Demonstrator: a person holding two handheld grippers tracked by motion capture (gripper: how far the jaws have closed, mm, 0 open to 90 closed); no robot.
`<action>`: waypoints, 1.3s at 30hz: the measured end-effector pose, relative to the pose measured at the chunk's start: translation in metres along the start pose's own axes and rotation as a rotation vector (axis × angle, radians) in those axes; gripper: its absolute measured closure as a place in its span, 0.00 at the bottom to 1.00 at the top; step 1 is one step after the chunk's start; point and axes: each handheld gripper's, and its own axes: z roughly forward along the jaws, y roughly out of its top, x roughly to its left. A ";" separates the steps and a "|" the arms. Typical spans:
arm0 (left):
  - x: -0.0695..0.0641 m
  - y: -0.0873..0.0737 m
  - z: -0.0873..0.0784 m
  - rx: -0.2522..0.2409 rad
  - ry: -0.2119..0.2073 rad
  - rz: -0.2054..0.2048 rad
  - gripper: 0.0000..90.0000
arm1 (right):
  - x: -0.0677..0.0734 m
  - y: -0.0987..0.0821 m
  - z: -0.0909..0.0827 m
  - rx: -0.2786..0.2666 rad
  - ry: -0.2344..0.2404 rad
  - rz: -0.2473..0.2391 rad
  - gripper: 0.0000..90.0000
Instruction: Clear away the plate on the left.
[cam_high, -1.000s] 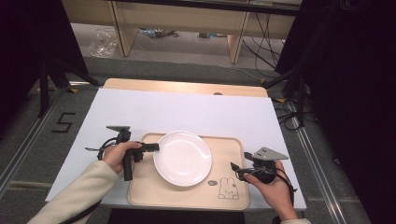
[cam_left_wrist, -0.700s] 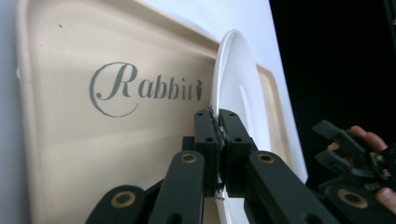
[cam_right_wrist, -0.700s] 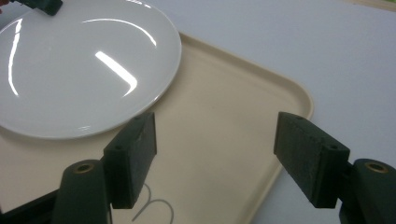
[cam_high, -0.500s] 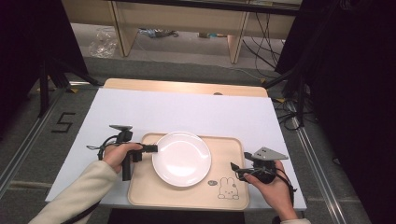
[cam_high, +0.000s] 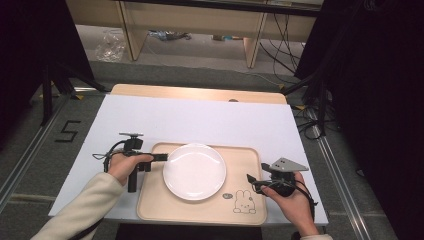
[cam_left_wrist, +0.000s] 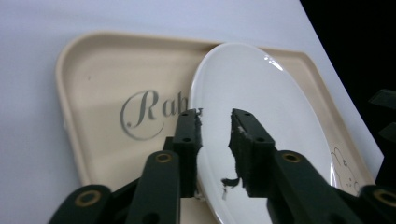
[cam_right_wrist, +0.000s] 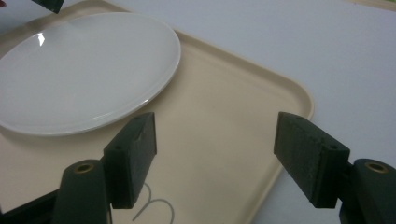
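Plate (cam_high: 194, 171): we see a white, glossy, round plate lying flat on a beige tray (cam_high: 248, 170), left of the tray's centre; the tray sits on the white worktop (cam_high: 200, 120).
Handling: we judge it rigid, smooth and breakable, likely slippery under the pads, and light enough for one rim grip.
Where to hold: we would take it by the raised rim, one pad above and one below; the left edge is the nearest.
Left hand-held gripper (cam_left_wrist: 215, 135): our jaws have just been opening and now stand slightly apart, straddling the plate's left rim. In the left gripper view the rim runs up between the two pads (cam_left_wrist: 189, 140), and they do not look pressed on it.
Right hand-held gripper (cam_right_wrist: 215, 158): our jaws are spread wide and empty, hovering over the tray's right part, clear of the plate, which lies ahead and to their left.
Tray print: a rabbit drawing (cam_high: 244, 202) and script lettering (cam_left_wrist: 144, 112).
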 end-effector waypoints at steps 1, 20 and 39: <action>-0.001 0.001 -0.001 -0.014 0.012 0.035 0.70 | 0.000 0.000 0.000 0.000 0.000 0.000 0.34; -0.014 0.006 -0.035 -0.267 0.147 0.386 0.38 | 0.001 0.000 0.000 0.004 0.002 0.005 0.34; -0.012 -0.010 -0.067 -0.288 0.183 0.507 0.14 | 0.000 0.000 0.001 0.004 -0.001 -0.012 0.34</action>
